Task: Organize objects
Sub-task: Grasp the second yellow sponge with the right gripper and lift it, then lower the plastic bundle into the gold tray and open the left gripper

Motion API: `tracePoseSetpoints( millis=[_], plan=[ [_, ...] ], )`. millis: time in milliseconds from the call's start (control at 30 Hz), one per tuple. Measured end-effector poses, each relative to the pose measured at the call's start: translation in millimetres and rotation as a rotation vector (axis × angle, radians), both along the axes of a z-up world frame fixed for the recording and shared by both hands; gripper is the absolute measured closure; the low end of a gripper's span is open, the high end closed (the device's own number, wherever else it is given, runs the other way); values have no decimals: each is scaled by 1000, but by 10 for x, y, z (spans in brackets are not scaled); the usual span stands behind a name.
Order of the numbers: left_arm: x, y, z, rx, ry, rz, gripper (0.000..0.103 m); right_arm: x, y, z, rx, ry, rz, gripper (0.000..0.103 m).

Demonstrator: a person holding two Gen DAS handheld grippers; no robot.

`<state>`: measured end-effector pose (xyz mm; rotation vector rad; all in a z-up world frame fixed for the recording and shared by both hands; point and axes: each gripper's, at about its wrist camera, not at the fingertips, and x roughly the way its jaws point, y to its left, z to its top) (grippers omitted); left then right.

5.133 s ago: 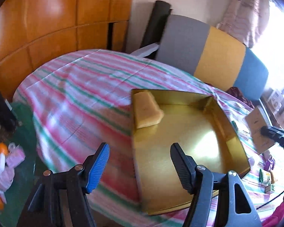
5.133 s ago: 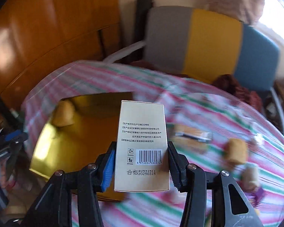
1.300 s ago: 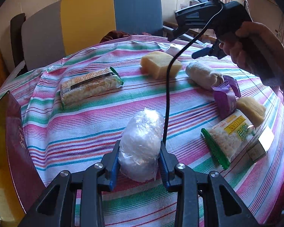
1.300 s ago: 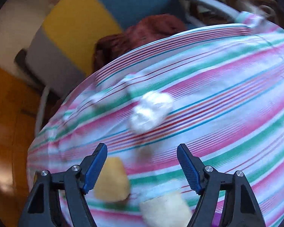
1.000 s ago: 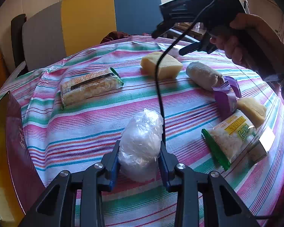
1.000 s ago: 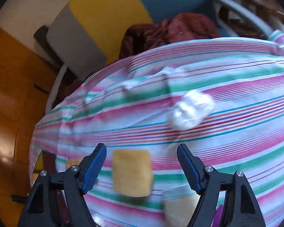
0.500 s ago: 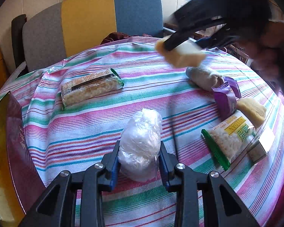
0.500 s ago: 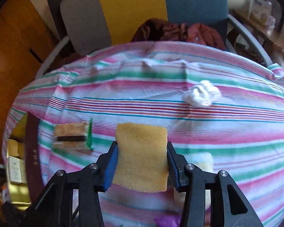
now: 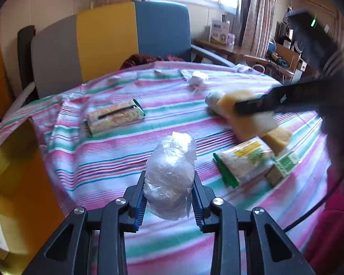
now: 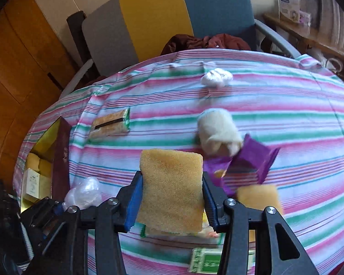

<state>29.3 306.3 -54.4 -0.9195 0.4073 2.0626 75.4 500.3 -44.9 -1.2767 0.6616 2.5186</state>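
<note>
Both grippers are mid-carry, the left gripper clenched on a plastic-wrapped bundle, the right gripper on a sponge, probably next heading to the gold box.

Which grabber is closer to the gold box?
Left. The left gripper, shut on the plastic-wrapped bundle, is right beside the gold box. The right gripper, holding the yellow sponge, is farther across the table.
</note>
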Motion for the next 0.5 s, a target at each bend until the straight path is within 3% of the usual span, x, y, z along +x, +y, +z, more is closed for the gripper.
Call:
tracePoseSetpoints(
  millis=[167,267,500],
  plan=[
    [92,-267,265,24,33,39,69,-46,-340,-32,83,22,82,54],
    [101,-448,383,36,42,84,69,-111,-556,-108,133,-10,161,54],
    [29,-818,444,24,45,182,69,-194,-898,-274,172,-66,319,54]
  ],
)
